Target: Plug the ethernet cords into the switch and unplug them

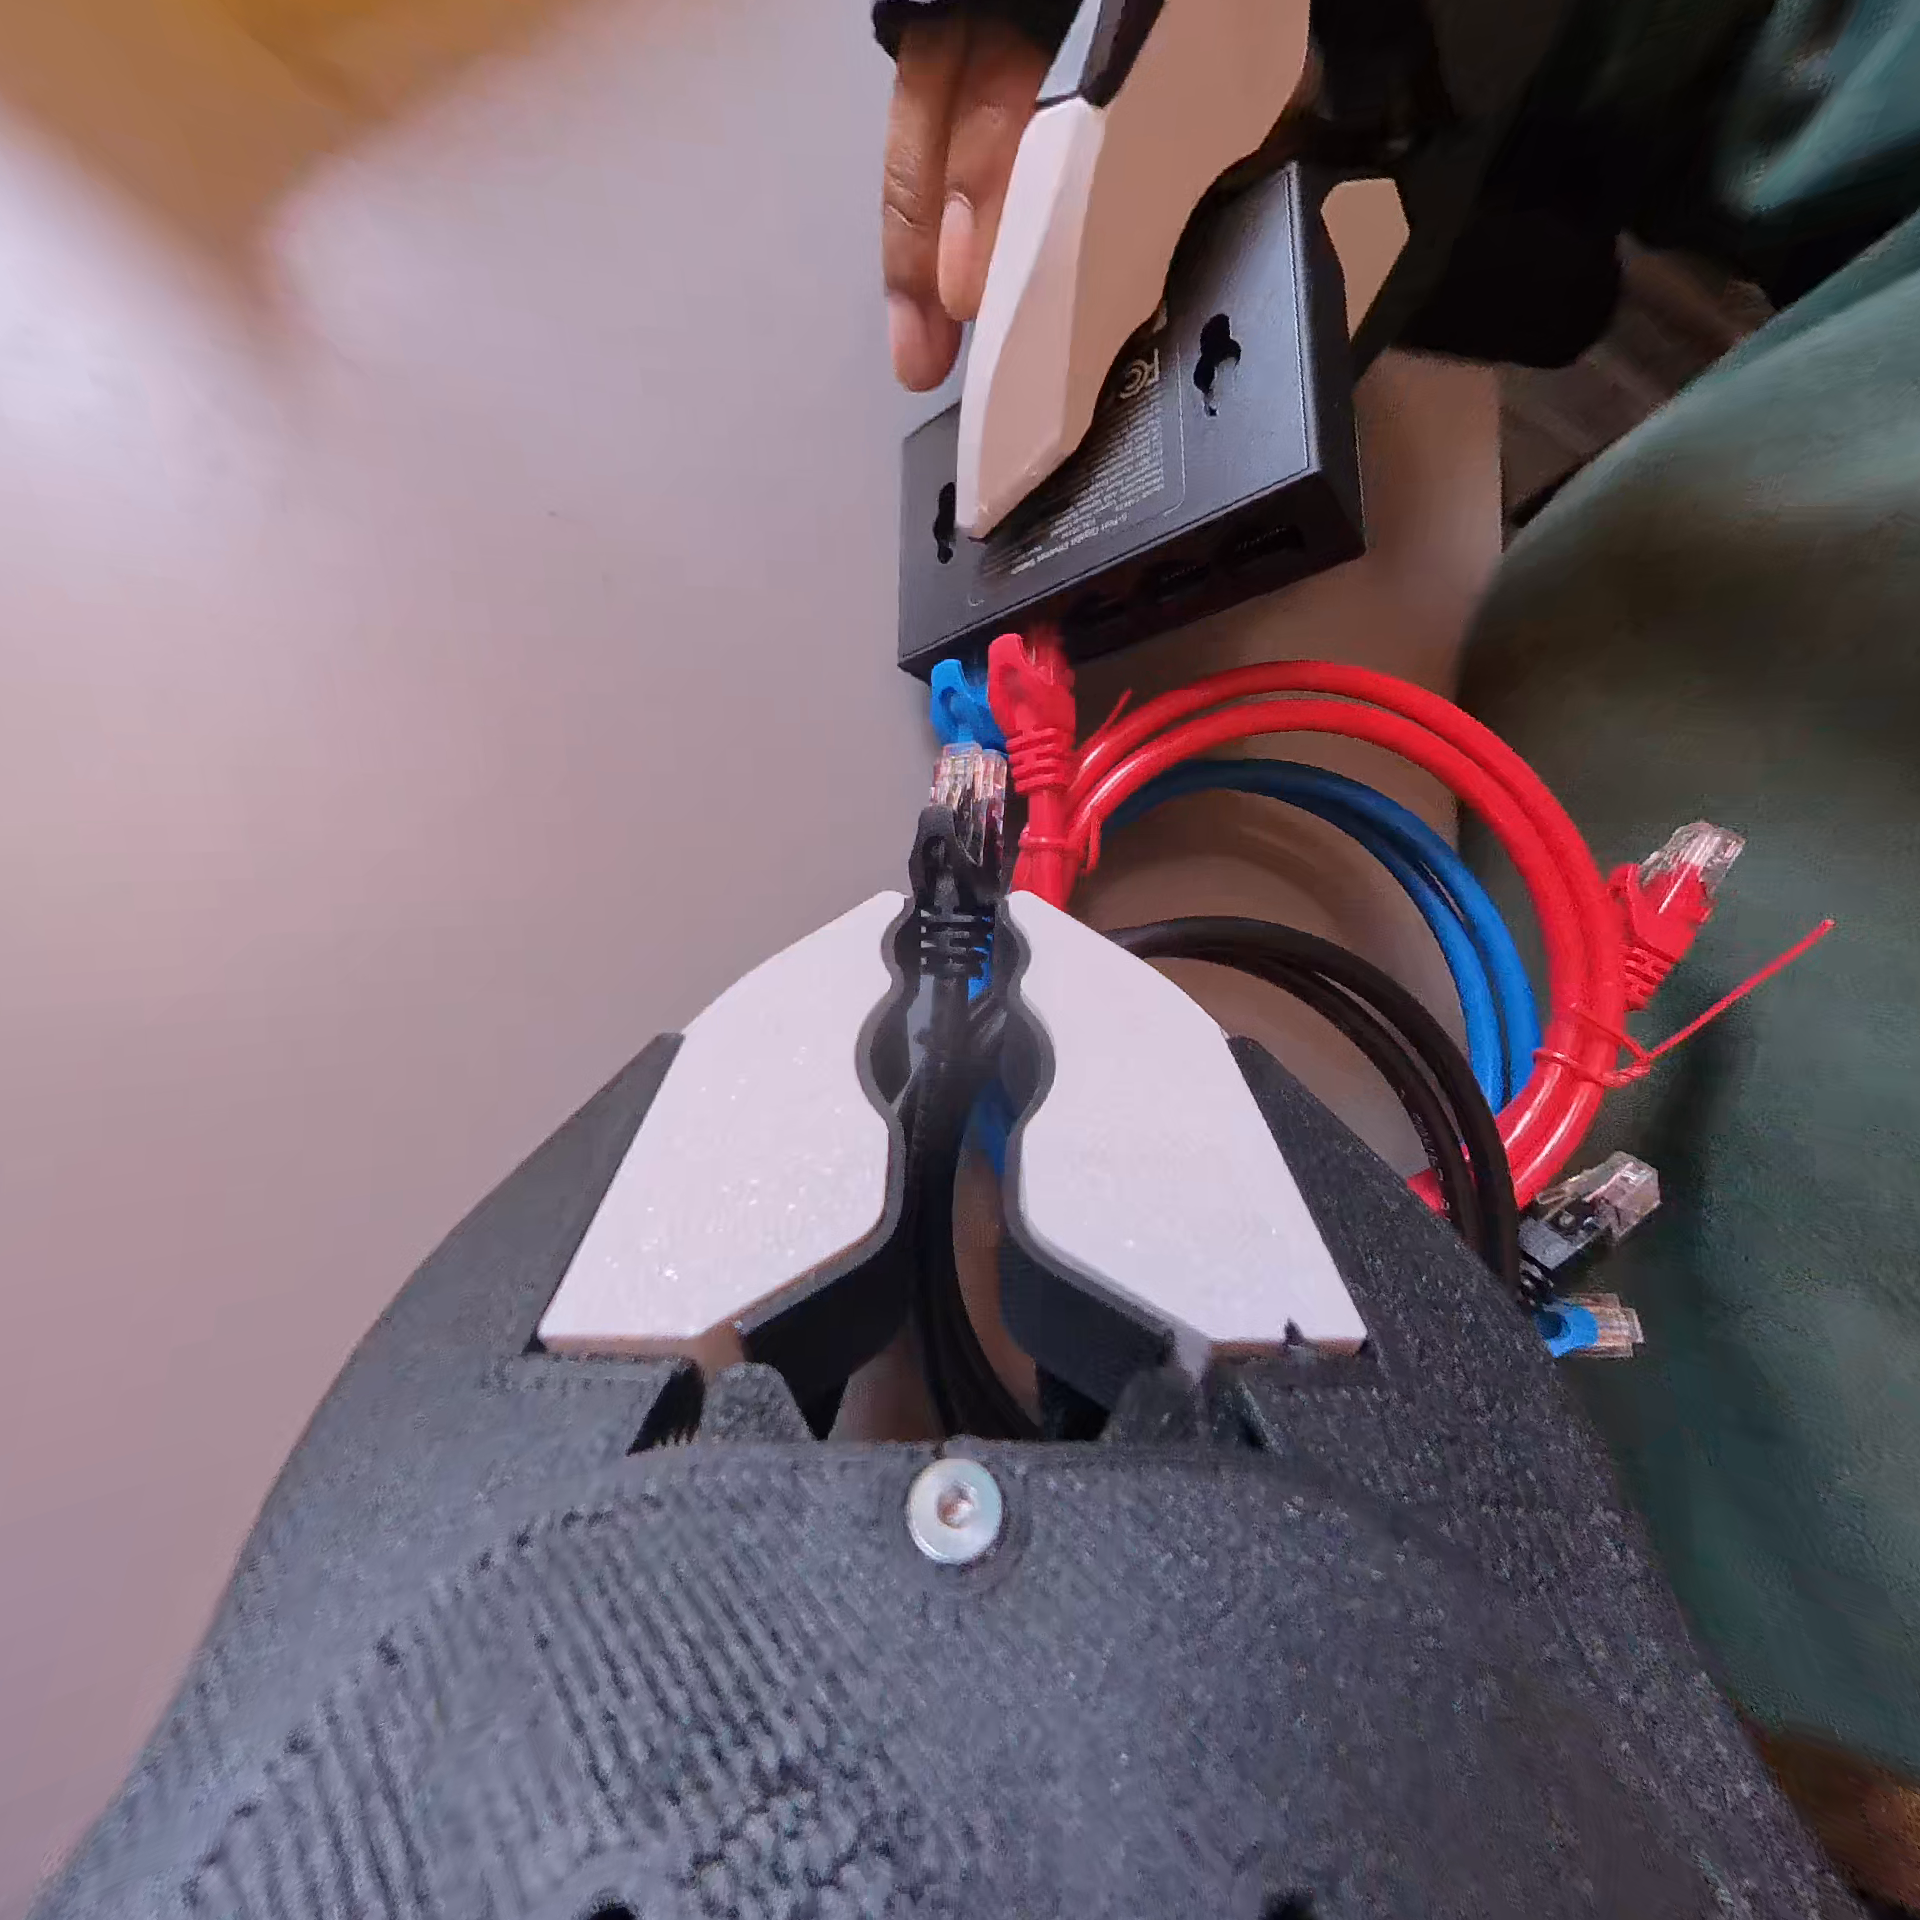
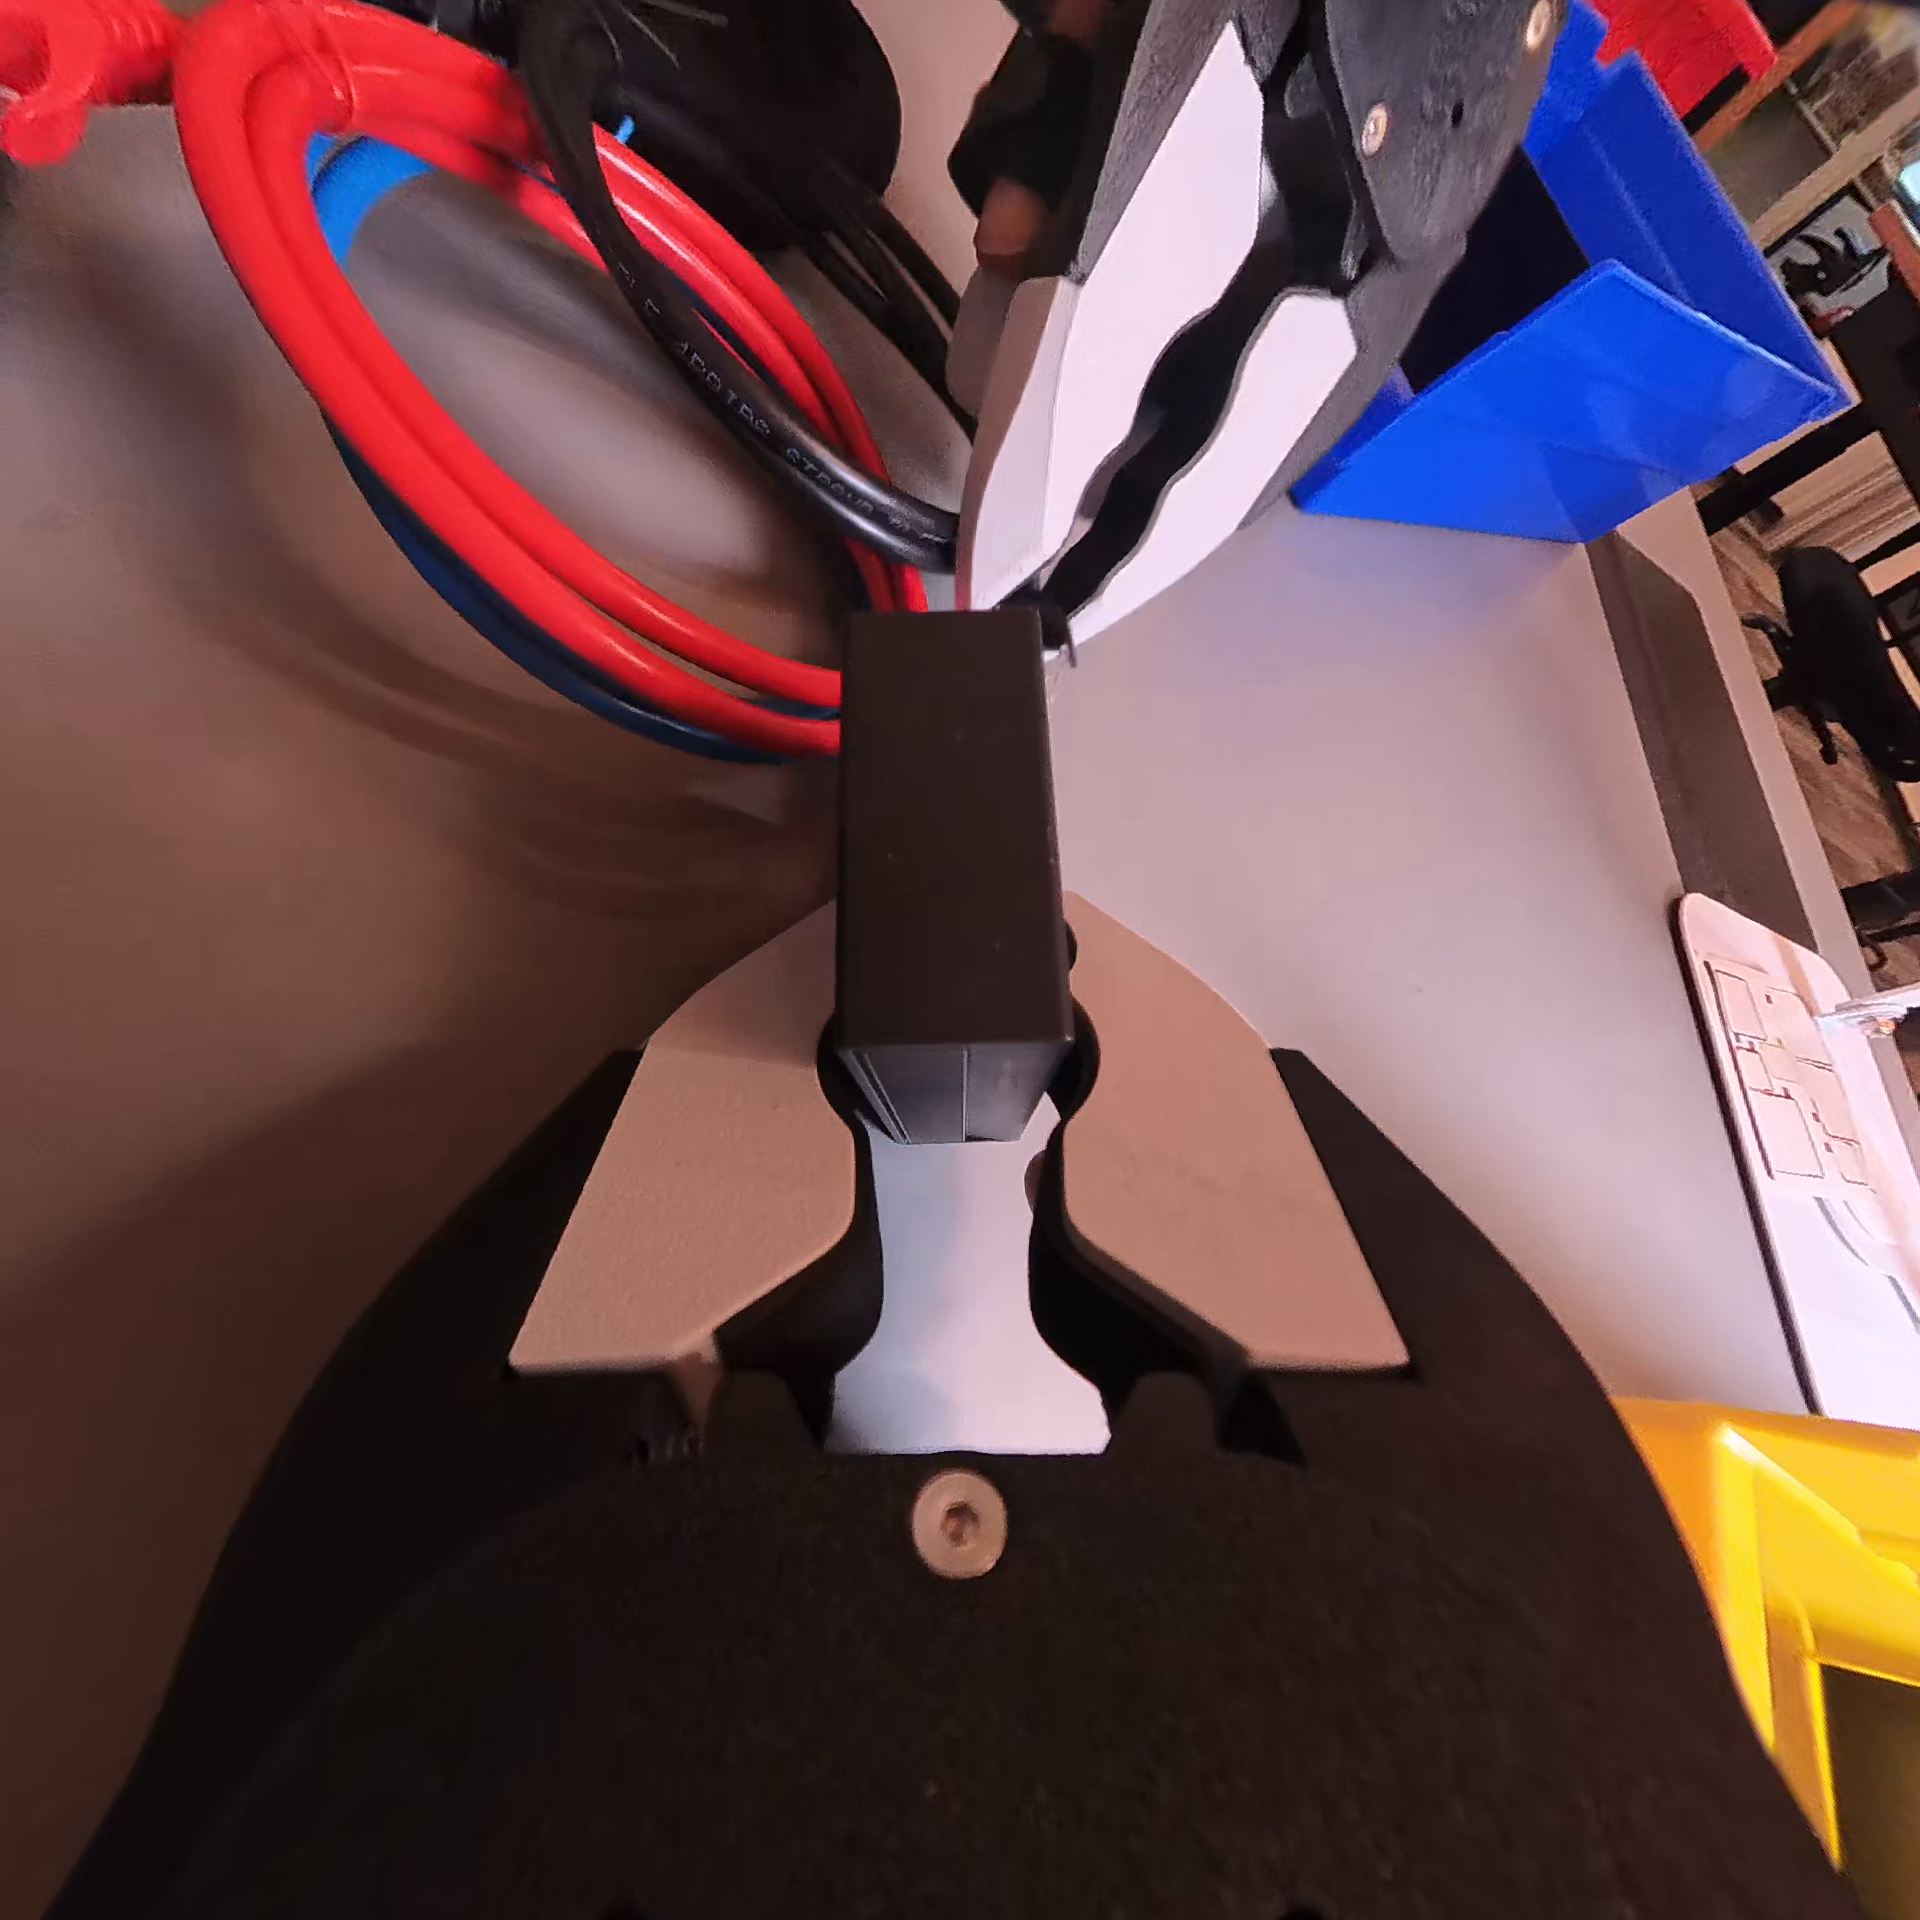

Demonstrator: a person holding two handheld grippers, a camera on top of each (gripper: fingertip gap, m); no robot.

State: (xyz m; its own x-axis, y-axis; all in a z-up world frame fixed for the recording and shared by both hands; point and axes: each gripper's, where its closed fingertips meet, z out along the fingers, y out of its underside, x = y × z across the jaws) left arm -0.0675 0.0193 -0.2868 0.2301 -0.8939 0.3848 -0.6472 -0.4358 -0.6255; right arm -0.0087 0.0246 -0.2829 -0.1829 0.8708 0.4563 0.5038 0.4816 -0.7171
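Black cord held just short of the switch's port edge

The left gripper (image 1: 954, 935) is clamped on the black cord (image 1: 940, 1049), its plug near the red cord (image 1: 1031, 717) and blue cord (image 1: 958, 702) already seated. The right gripper (image 2: 956, 1023) pinches the switch (image 2: 951, 831) above the white table (image 2: 1351, 831); neighbouring ports lie open.

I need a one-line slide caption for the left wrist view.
Left gripper holds black cord near switch; red and blue plugs inserted.

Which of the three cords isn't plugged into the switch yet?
The black cord, held in the left claw. The blue cord and red cord already sit in the switch.
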